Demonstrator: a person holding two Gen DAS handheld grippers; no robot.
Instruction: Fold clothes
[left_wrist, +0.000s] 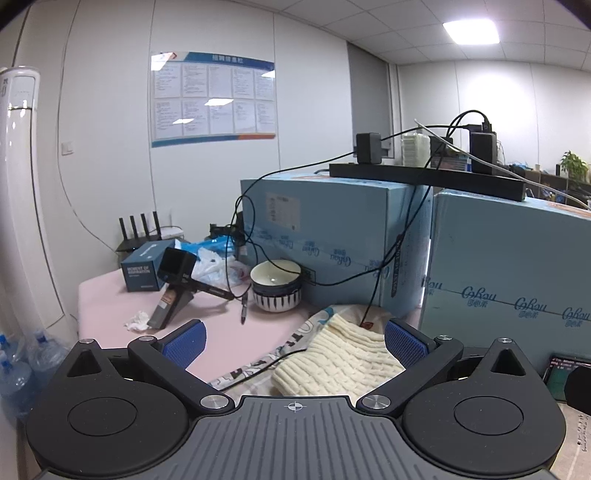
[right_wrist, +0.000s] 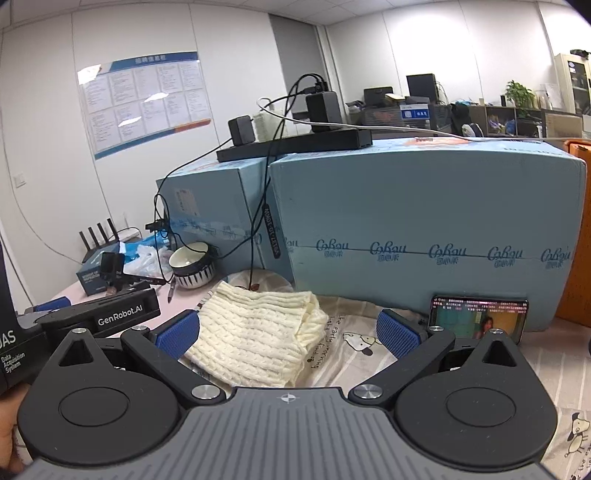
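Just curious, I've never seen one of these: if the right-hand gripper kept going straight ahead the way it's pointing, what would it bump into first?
Probably the folded cream knit sweater, lying just ahead of the open right gripper. Behind it stands the blue box. Depth is hard to judge.

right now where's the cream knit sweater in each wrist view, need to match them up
Left wrist: the cream knit sweater lies low and right of centre, between the open left gripper fingers, nearer the right one.
Right wrist: it lies low and left of centre, beside the left finger of the open right gripper.
Shared landmark: the striped bowl, beyond and left of the sweater in both.
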